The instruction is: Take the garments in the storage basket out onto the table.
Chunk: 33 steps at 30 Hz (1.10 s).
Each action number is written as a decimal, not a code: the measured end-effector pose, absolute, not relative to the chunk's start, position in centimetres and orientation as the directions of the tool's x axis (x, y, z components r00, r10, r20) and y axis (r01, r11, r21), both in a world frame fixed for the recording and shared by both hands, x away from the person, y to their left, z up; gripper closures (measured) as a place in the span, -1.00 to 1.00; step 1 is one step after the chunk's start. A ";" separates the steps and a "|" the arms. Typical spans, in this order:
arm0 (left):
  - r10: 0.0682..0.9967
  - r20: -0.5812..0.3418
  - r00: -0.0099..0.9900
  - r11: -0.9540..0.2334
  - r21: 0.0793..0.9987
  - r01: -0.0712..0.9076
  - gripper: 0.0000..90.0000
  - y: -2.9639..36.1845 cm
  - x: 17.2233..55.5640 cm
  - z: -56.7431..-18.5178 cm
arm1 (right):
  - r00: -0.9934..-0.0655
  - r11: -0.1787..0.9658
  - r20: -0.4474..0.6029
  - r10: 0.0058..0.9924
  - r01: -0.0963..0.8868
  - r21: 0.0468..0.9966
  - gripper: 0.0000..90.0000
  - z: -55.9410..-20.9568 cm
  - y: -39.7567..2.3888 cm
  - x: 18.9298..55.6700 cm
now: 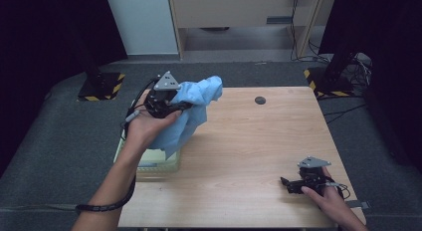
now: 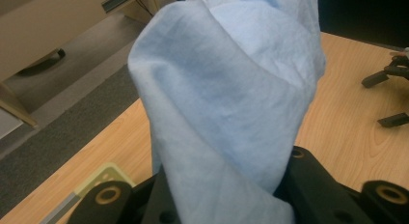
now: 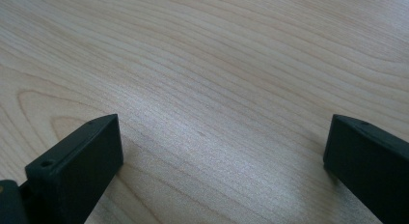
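Your left gripper (image 1: 171,107) holds the light-blue crumpled cloth (image 1: 191,114) between its fingers, lifted above the pale yellow-green tray (image 1: 149,164) at the wooden surface's (image 1: 249,151) left edge. Judged soft, light and limp; grip a bunched fold. Your right gripper (image 1: 288,185) rests wide-fingered, empty.

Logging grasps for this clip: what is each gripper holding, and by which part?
The left gripper is shut on the light blue cloth, pinching a bunched fold. The right gripper is open, holding nothing.
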<state>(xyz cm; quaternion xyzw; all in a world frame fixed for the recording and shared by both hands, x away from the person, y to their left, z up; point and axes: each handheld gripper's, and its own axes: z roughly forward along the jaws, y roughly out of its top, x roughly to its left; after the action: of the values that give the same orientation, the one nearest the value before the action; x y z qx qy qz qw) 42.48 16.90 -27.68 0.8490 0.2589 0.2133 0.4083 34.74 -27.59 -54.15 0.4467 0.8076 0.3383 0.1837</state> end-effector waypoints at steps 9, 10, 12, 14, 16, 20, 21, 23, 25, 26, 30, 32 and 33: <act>0.582 0.146 0.800 -0.548 0.797 0.253 0.73 14.6 42.4 -28.0 | -0.533 0.372 0.006 0.846 0.597 0.711 -0.99 -54.1 -27.6 34.7; 0.577 0.148 0.803 -0.550 0.797 0.249 0.73 14.3 42.3 -28.0 | -0.533 0.372 0.006 0.846 0.597 0.711 -0.99 -54.1 -27.6 34.7; 0.567 0.152 0.809 -0.555 0.796 0.240 0.73 13.8 42.2 -28.0 | -0.534 0.372 0.006 0.846 0.597 0.710 -0.99 -54.1 -27.6 34.7; 0.564 0.150 0.812 -0.558 0.794 0.241 0.73 13.5 42.2 -28.1 | -0.533 0.372 0.006 0.846 0.597 0.711 -0.99 -54.1 -27.6 34.7; 0.559 0.143 0.817 -0.555 0.796 0.241 0.73 13.1 42.2 -28.2 | -0.533 0.372 0.006 0.846 0.597 0.711 -0.99 -54.1 -27.6 34.7; 0.541 0.139 0.829 -0.565 0.791 0.236 0.73 12.1 42.2 -28.6 | -0.534 0.372 0.006 0.846 0.597 0.711 -0.99 -54.1 -27.6 34.7; 0.537 0.140 0.832 -0.569 0.788 0.235 0.73 11.8 42.2 -28.7 | -0.533 0.372 0.006 0.846 0.597 0.711 -0.99 -54.1 -27.6 34.7; 0.531 0.139 0.836 -0.574 0.785 0.234 0.73 11.3 42.2 -28.9 | -0.533 0.372 0.005 0.846 0.597 0.711 -0.99 -54.1 -27.6 34.7; 0.526 0.139 0.839 -0.578 0.782 0.233 0.73 10.9 42.2 -29.1 | -0.533 0.372 0.005 0.846 0.597 0.711 -0.99 -54.1 -27.6 34.7; 0.525 0.138 0.840 -0.580 0.781 0.234 0.73 10.8 42.3 -29.2 | -0.533 0.372 0.006 0.846 0.597 0.711 -0.99 -54.1 -27.6 34.7; 0.524 0.130 0.842 -0.578 0.780 0.239 0.73 10.4 42.3 -29.7 | -0.534 0.372 0.006 0.846 0.597 0.711 -0.99 -54.1 -27.6 34.7; 0.522 0.128 0.843 -0.581 0.777 0.241 0.73 10.1 42.4 -30.0 | -0.534 0.372 0.006 0.846 0.597 0.711 -0.99 -54.1 -27.6 34.7; 0.520 0.127 0.844 -0.583 0.775 0.243 0.73 10.0 42.4 -30.2 | -0.534 0.372 0.006 0.845 0.597 0.711 -0.99 -54.1 -27.6 34.7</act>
<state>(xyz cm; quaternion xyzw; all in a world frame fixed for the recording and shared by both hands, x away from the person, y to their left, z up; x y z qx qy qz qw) 42.37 9.99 -30.20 0.8726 0.2186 0.1731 0.4010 34.74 -27.59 -54.15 0.4465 0.8077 0.3385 0.1835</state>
